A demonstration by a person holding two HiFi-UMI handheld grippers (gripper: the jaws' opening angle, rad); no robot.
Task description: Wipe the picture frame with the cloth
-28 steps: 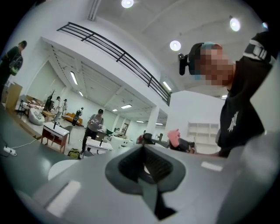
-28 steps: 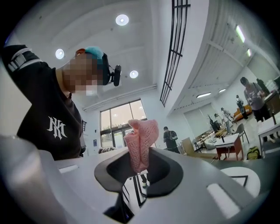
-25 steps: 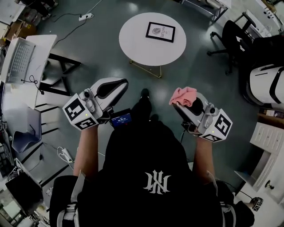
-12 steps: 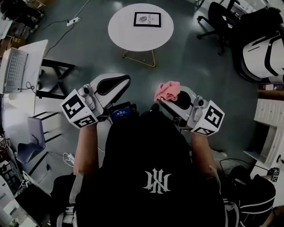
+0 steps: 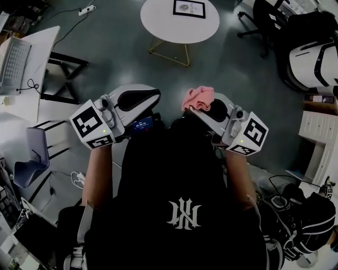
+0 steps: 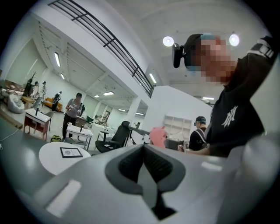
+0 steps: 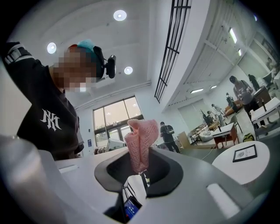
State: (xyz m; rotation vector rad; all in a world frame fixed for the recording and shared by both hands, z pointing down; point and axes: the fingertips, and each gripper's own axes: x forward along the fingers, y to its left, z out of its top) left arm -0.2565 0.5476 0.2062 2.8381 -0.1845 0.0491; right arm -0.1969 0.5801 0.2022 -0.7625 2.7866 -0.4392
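Note:
A black picture frame (image 5: 189, 8) lies flat on a round white table (image 5: 179, 29) at the top of the head view, far from both grippers. It also shows small in the left gripper view as the frame (image 6: 71, 152) and in the right gripper view as the frame (image 7: 244, 153). My right gripper (image 5: 196, 107) is shut on a pink cloth (image 5: 198, 97), which sticks up bunched between the jaws as the cloth (image 7: 141, 141). My left gripper (image 5: 153, 98) is shut with nothing in it (image 6: 143, 154). Both are held close to the person's chest.
A white desk with a keyboard (image 5: 15, 59) stands at the left, with a grey chair (image 5: 30, 155) below it. Black office chairs (image 5: 269, 23) and a white machine (image 5: 317, 58) are at the right. Cables run across the grey floor. Other people stand in the room's background (image 6: 72, 114).
The round table and frame have slid toward the top of the head view. Both grippers stay near the chest, the right one still holding the cloth.

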